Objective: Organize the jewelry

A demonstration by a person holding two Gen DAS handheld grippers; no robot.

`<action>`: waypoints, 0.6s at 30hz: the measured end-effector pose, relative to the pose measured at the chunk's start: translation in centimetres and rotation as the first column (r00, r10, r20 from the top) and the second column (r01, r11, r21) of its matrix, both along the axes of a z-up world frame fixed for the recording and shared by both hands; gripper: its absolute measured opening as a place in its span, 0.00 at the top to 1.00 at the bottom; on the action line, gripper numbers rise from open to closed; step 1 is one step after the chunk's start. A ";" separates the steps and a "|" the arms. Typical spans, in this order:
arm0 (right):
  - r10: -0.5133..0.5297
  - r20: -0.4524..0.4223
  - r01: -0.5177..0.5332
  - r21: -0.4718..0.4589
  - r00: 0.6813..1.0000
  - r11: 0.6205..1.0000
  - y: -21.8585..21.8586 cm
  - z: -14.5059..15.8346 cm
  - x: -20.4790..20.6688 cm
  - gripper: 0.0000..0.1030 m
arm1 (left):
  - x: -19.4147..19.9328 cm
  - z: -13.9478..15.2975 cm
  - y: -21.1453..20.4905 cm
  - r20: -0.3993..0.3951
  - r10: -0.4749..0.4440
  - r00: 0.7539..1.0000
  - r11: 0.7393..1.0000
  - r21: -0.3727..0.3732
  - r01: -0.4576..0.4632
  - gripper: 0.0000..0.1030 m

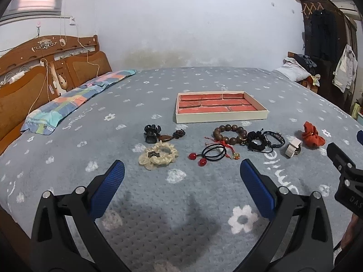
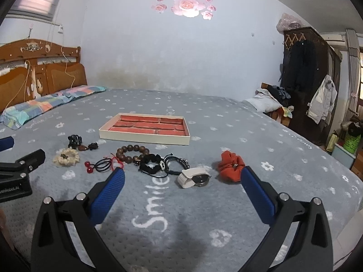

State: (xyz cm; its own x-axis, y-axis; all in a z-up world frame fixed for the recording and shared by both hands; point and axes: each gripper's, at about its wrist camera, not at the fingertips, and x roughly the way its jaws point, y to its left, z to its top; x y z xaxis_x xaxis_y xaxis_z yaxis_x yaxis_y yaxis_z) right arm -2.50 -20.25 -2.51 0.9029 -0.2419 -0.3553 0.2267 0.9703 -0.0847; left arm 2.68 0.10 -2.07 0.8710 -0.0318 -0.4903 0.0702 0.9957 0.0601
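Starting: nothing boxed — my left gripper (image 1: 181, 170) and right gripper (image 2: 182, 176) both gape, empty.
Next: watch (image 2: 194, 178) at 12 o'clock — into the tray (image 2: 145, 139).

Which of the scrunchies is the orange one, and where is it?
The orange scrunchie lies at the far right end of the row, right of the white watch. The others are cream and black.

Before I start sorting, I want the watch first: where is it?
The watch lies on the grey bedspread, right end of the row, between the dark braided bracelet and the orange scrunchie, ahead of the right tongs.
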 end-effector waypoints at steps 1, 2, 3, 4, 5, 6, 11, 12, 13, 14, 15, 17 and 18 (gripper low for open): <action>-0.003 -0.008 0.003 0.007 1.000 1.000 -0.1 -0.1 0.3 0.04 | 0.1 -0.2 0.0 -0.005 -0.002 1.000 1.000 -0.003 0.002 0.04; -0.005 -0.016 0.005 0.012 1.000 1.000 -0.3 -0.3 0.6 0.04 | 0.4 -0.4 0.0 -0.012 -0.003 1.000 1.000 -0.006 0.003 0.04; -0.006 -0.021 0.006 0.013 1.000 1.000 -0.4 -0.4 0.8 0.04 | 0.6 -0.6 0.1 -0.017 -0.001 1.000 1.000 -0.007 0.001 0.04; -0.018 -0.024 0.018 0.005 1.000 1.000 -0.5 -0.7 1.0 0.04 | 0.7 -0.7 0.1 -0.019 0.001 1.000 1.000 -0.008 -0.001 0.04; -0.037 -0.023 0.037 -0.010 0.999 0.999 -0.4 -0.8 1.1 0.04 | 0.9 -0.9 0.1 -0.023 0.003 1.000 1.000 -0.009 -0.004 0.04; -0.060 -0.017 0.060 -0.032 0.998 0.998 -0.3 -1.0 1.1 0.04 | 1.1 -1.1 0.2 -0.027 0.002 1.000 1.000 -0.012 -0.003 0.04; -0.065 -0.010 0.065 -0.059 0.998 0.996 -0.2 -1.4 1.7 0.04 | 2.0 -1.7 0.2 -0.039 0.010 0.999 1.000 -0.011 -0.011 0.04; -0.075 -0.013 0.074 -0.055 0.997 0.996 -0.4 -1.5 2.0 0.04 | 2.3 -1.9 0.1 -0.045 0.007 0.999 1.000 -0.011 -0.008 0.04; -0.085 -0.016 0.084 -0.053 0.996 0.995 -0.5 -1.6 2.1 0.04 | 2.4 -1.9 0.2 -0.049 0.004 0.999 1.000 -0.011 -0.005 0.04; -0.084 -0.021 0.083 -0.045 0.996 0.995 -0.7 -1.7 2.4 0.04 | 2.7 -2.1 0.1 -0.055 0.001 0.998 1.000 -0.009 -0.001 0.04; -0.073 -0.027 0.072 -0.032 0.997 0.997 -0.8 -1.8 2.5 0.04 | 2.9 -2.3 0.0 -0.058 -0.006 0.998 1.000 -0.008 0.006 0.04; -0.055 -0.050 0.055 0.005 0.997 0.998 -1.2 -2.1 3.1 0.04 | 3.1 -2.5 -0.2 -0.063 -0.009 0.998 1.000 0.000 0.009 0.04; -0.055 -0.058 0.056 0.015 0.997 0.998 -1.4 -2.3 3.3 0.04 | 3.2 -2.7 -0.3 -0.064 -0.011 0.998 1.000 0.003 0.011 0.04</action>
State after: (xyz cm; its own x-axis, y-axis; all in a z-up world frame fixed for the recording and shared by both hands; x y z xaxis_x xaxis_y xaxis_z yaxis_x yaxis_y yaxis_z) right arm 0.83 -21.63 -4.82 0.8661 -0.2850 -0.4108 0.2757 0.9576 -0.0831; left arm 5.90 -0.19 -4.72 0.8376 -0.0400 -0.5449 0.0853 0.9947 0.0580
